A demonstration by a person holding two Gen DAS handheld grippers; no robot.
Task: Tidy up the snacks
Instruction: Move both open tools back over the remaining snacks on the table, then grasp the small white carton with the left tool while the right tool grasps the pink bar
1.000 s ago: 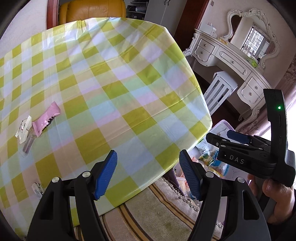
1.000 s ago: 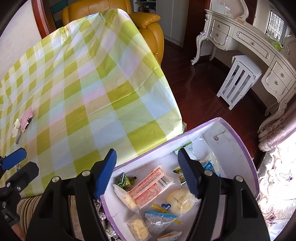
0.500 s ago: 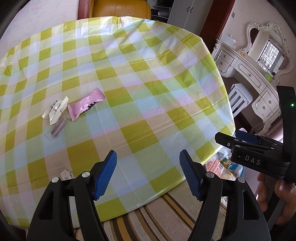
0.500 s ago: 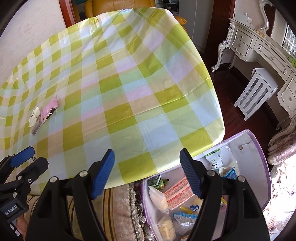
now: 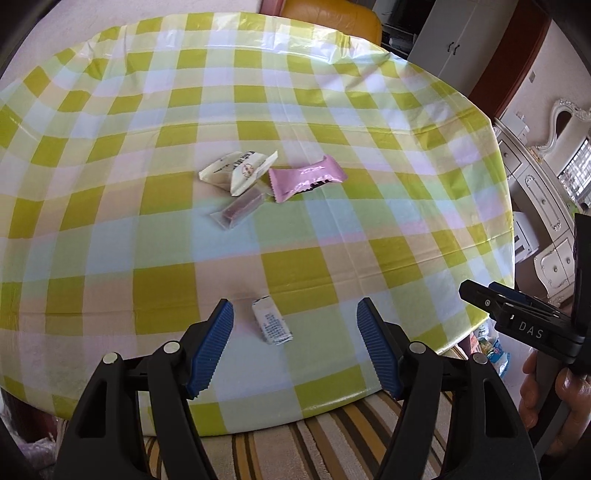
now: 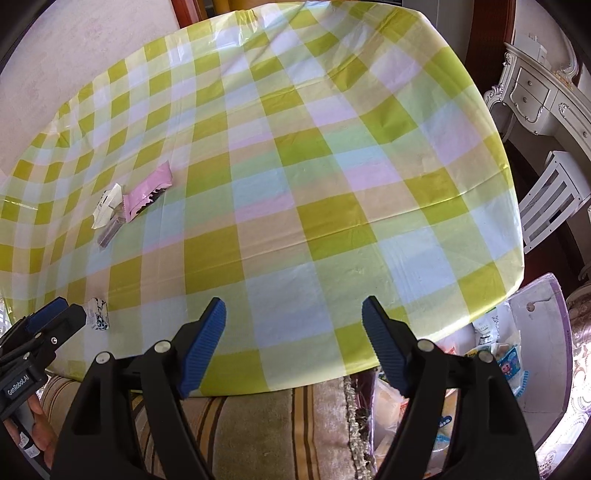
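On the checked tablecloth point(image 5: 332, 229) lie a pink wrapper point(image 5: 306, 179), two cream packets point(image 5: 236, 170) and a clear packet with a dark bar point(image 5: 240, 208), all close together. A small white packet point(image 5: 271, 323) lies nearer, seen between the pads of my left gripper point(image 5: 293, 325), whose jaws are closing a little without touching it. My right gripper point(image 6: 293, 317) hovers over the table's near edge; its jaws are opening with nothing between them. The right wrist view also shows the pink wrapper point(image 6: 147, 192), the small white packet point(image 6: 98, 314) and the left gripper point(image 6: 48, 317).
A purple-rimmed box point(image 6: 554, 295) holding several snacks stands on the floor right of the table. A striped rug point(image 6: 258, 424) lies below the table edge. A white dresser point(image 6: 546, 92) and white stool point(image 6: 554, 199) stand at the right, an orange armchair point(image 5: 332, 14) behind the table.
Both grippers swung left, away from the box and over the table. The snack cluster came to the middle of the left view, and the small white packet now lies between the left pads.
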